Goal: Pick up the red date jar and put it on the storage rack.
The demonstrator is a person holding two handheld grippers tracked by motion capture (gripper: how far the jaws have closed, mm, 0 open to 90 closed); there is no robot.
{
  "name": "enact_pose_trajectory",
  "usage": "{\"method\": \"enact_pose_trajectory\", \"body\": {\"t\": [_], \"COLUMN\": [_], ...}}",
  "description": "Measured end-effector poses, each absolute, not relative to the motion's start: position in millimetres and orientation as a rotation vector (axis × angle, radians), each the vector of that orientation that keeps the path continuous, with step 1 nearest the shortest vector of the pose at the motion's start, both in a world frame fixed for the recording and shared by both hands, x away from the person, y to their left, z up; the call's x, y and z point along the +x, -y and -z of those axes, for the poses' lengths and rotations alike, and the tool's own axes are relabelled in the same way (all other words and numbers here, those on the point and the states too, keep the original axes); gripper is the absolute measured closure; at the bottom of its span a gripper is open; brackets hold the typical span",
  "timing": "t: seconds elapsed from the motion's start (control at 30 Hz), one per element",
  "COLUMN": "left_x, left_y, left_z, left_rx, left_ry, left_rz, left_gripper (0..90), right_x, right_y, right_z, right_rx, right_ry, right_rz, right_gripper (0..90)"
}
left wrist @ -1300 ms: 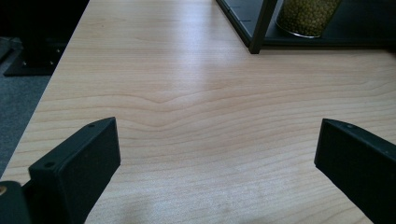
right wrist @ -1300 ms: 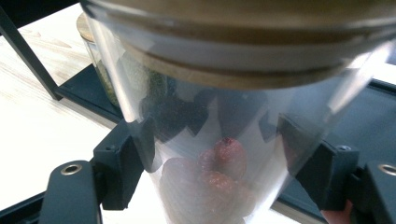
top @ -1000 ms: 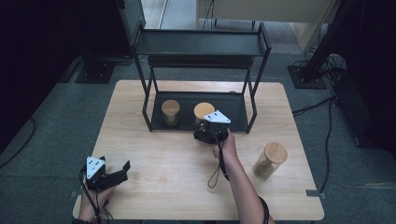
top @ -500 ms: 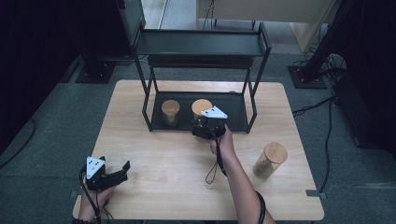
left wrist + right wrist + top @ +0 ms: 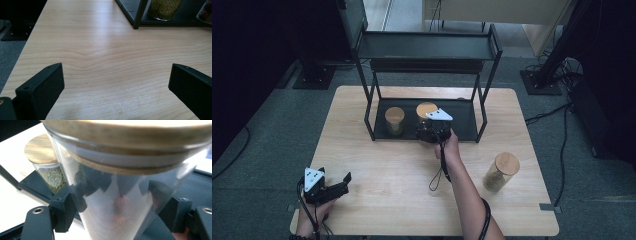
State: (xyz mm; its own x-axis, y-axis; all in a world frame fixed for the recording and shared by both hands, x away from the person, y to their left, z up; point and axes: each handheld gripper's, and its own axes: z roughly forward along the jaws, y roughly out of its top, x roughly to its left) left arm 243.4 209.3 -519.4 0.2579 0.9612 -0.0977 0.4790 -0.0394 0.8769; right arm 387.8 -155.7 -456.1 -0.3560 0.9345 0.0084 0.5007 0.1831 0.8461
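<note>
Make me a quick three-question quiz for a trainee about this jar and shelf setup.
1. True or false: the left gripper has its jaws open over bare table.
2. What does the right gripper hold? A) a jar with a wooden lid B) a cable C) nothing
3. How many lidded jars are in the high view, and where does each stand?

Key
1. True; in the left gripper view only wood lies between the jaws.
2. A; the jaws clamp the held jar at the rack's lower shelf.
3. Three: the green-filled jar on the lower shelf, the held jar beside it, and the lone jar on the table at the right.
</note>
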Motion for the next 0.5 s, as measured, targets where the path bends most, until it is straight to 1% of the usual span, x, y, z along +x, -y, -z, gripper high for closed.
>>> {"method": "enact_pose_trajectory", "body": {"t": [0.5], "left_x": [243.4], "left_y": [-209.1], "left_z": [519.4], "left_rx": [1.659], "left_ry": [-1.346], "left_rz": [-0.695], "left_gripper": [0.5], "right_x": [406.7], "right_y": [148.1], "right_z": [456.5], "right_rx": [1.339], "right_ry": [-1.941], "right_rz": [-1.064], "right_gripper": [25.7]}}
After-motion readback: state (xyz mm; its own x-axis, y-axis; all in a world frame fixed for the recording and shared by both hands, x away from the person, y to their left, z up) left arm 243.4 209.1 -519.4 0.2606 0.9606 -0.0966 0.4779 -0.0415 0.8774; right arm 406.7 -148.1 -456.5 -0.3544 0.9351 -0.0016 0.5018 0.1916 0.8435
